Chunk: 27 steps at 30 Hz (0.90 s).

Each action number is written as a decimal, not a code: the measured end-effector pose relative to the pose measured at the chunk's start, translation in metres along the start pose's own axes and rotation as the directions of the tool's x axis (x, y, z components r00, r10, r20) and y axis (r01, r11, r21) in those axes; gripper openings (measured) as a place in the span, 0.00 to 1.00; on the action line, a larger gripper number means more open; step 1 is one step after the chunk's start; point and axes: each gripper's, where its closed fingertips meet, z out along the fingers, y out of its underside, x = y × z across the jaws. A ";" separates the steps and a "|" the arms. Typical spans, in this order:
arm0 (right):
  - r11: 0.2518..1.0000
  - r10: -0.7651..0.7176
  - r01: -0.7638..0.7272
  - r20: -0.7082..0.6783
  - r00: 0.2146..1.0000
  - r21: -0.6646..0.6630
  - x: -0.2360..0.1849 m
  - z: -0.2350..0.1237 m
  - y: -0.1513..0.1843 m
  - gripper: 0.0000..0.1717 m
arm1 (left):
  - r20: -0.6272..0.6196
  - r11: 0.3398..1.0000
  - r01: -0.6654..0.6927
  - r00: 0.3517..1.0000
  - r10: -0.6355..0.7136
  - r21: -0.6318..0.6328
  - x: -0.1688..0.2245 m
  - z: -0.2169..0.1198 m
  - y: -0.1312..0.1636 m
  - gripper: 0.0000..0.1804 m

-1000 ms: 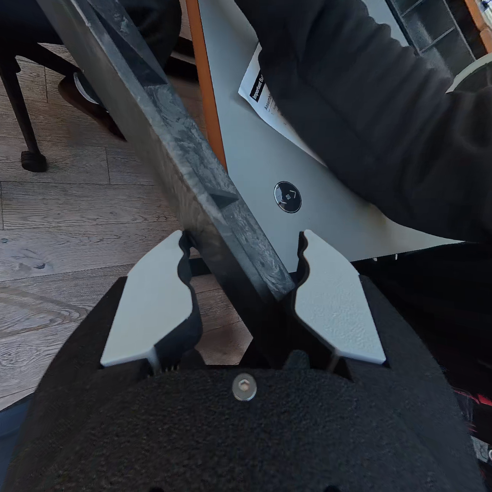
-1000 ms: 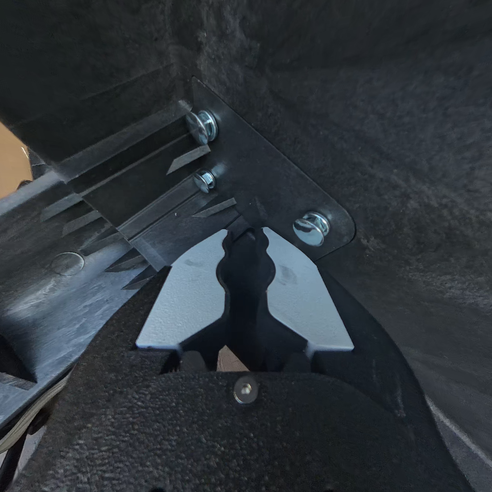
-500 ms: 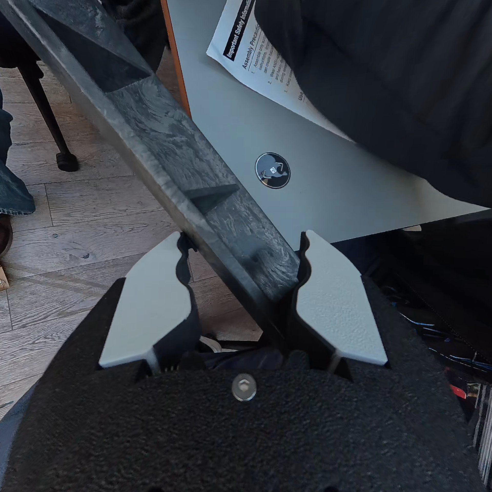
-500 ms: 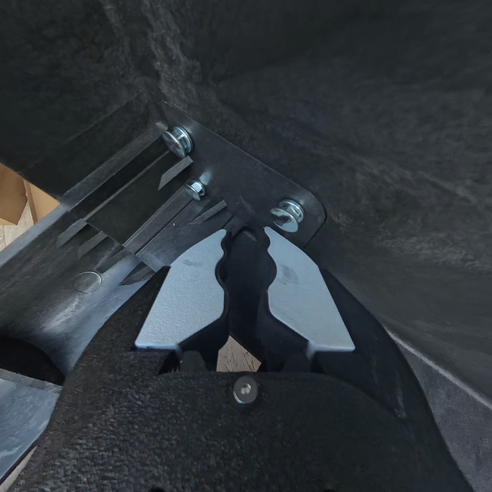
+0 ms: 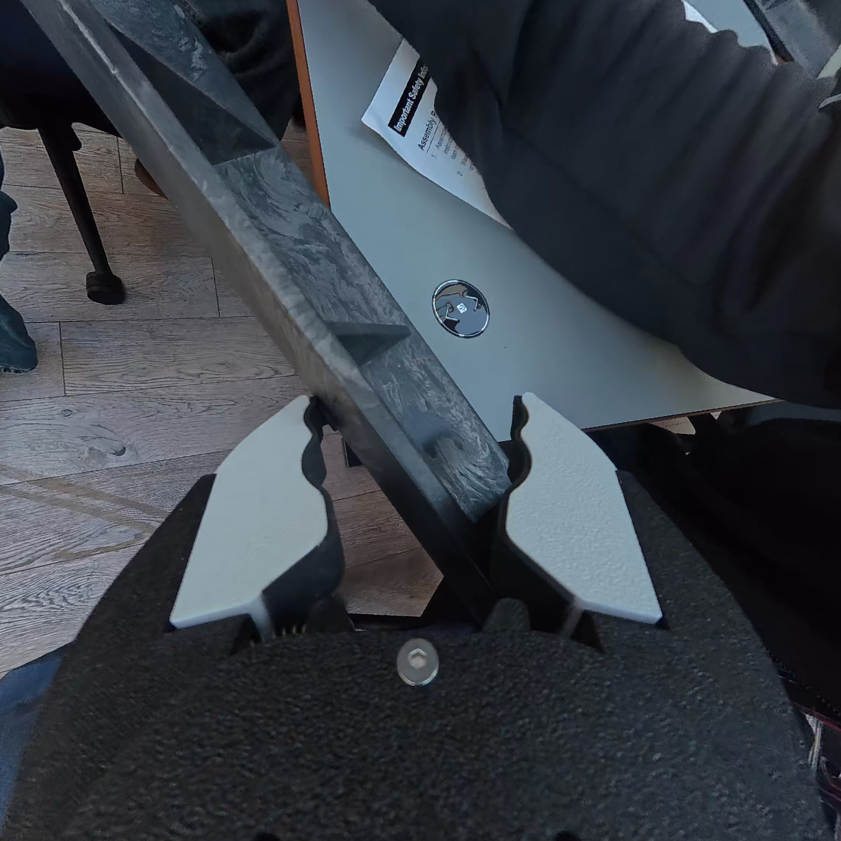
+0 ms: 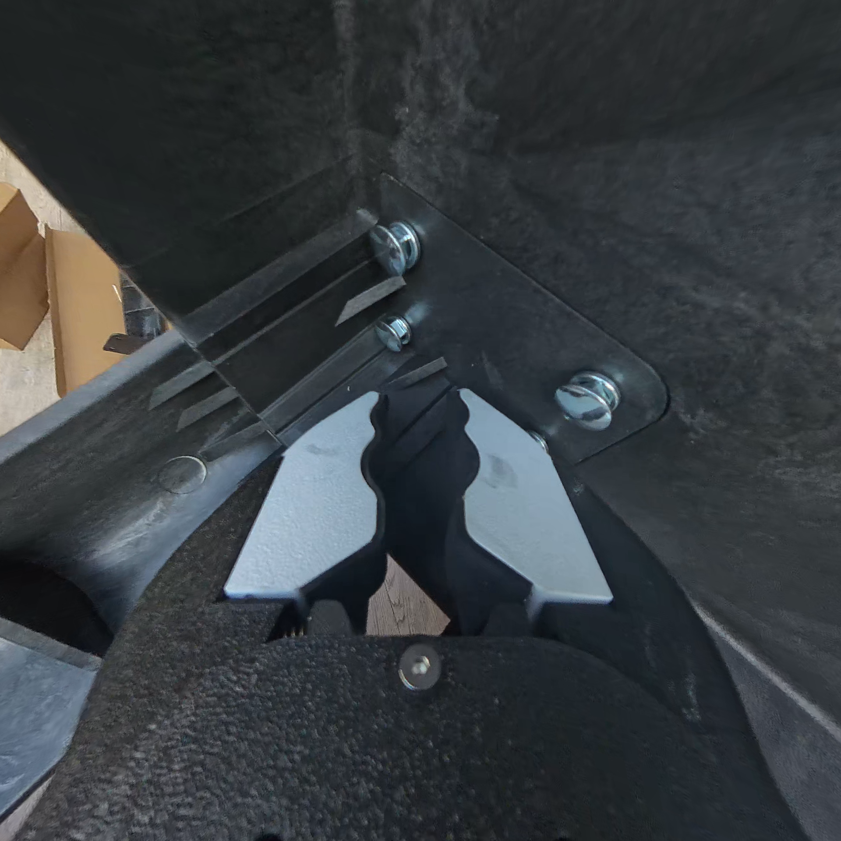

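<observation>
In the left wrist view my left gripper [image 5: 416, 400] has its jaws wide apart around a long dark grey marbled plastic arm [image 5: 318, 255]. The arm runs diagonally up and to the left. The left fingertip [image 5: 300, 409] touches its edge and the right pad [image 5: 512, 482] presses on its near end. In the right wrist view my right gripper [image 6: 418, 395] points at a black metal plate [image 6: 500, 327]. The plate has three silver screws [image 6: 587, 405] and sits on a black felt-covered surface [image 6: 591, 136]. Its fingers stand a little apart with only dark plastic ribs behind the gap. The same plastic arm [image 6: 91, 478] joins the plate at the left.
A grey table top [image 5: 455, 236] with an orange edge carries a printed sheet [image 5: 409, 113] and a round black disc [image 5: 460, 308]. A person's black sleeve [image 5: 637, 182] crosses above it. There is wooden floor [image 5: 113, 432] and a chair leg [image 5: 86, 227] on the left, and a cardboard box [image 6: 68, 296].
The right fingers have spread wider and sit a little farther from the screwed plate. The left gripper keeps the plastic arm in the same place in its jaws while the background shifts.
</observation>
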 end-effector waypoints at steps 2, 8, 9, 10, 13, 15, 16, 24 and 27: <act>0.999 -0.025 0.025 0.007 1.000 0.023 -0.003 0.003 -0.006 0.15 | 0.011 1.000 0.007 1.000 -0.007 0.009 -0.001 0.000 0.000 0.44; 0.992 -0.110 0.109 0.014 0.994 0.064 -0.015 0.014 -0.020 0.14 | 0.076 1.000 -0.006 0.997 0.005 0.021 -0.003 0.003 0.000 0.44; 0.992 -0.113 0.111 0.028 0.993 0.060 -0.017 0.016 -0.020 0.14 | 0.085 1.000 -0.009 0.996 0.007 0.024 -0.003 0.004 0.000 0.44; 0.993 -0.108 0.106 0.038 0.993 0.060 -0.019 0.017 -0.021 0.14 | 0.096 1.000 -0.013 0.995 0.011 0.026 -0.003 0.004 0.000 0.45; 0.993 -0.108 0.106 0.038 0.993 0.061 -0.020 0.019 -0.021 0.14 | 0.171 0.997 -0.074 0.983 0.070 0.020 -0.005 0.007 0.003 0.46; 0.993 -0.102 0.100 0.035 0.994 0.057 -0.019 0.019 -0.021 0.15 | 0.160 0.997 -0.062 0.986 0.056 0.036 -0.005 0.007 0.002 0.46; 0.993 -0.103 0.101 0.029 0.994 0.056 -0.019 0.019 -0.021 0.15 | 0.148 0.997 -0.047 0.988 0.039 0.054 -0.004 0.007 0.001 0.46; 0.986 -0.159 0.160 -0.019 0.987 0.056 -0.016 0.016 -0.024 0.06 | 0.124 0.995 -0.007 0.992 -0.005 0.098 -0.004 0.006 -0.002 0.46; 0.981 -0.189 0.190 -0.039 0.981 0.032 -0.011 0.017 -0.023 0.01 | 0.131 0.996 -0.019 0.991 0.008 0.083 -0.004 0.007 -0.001 0.46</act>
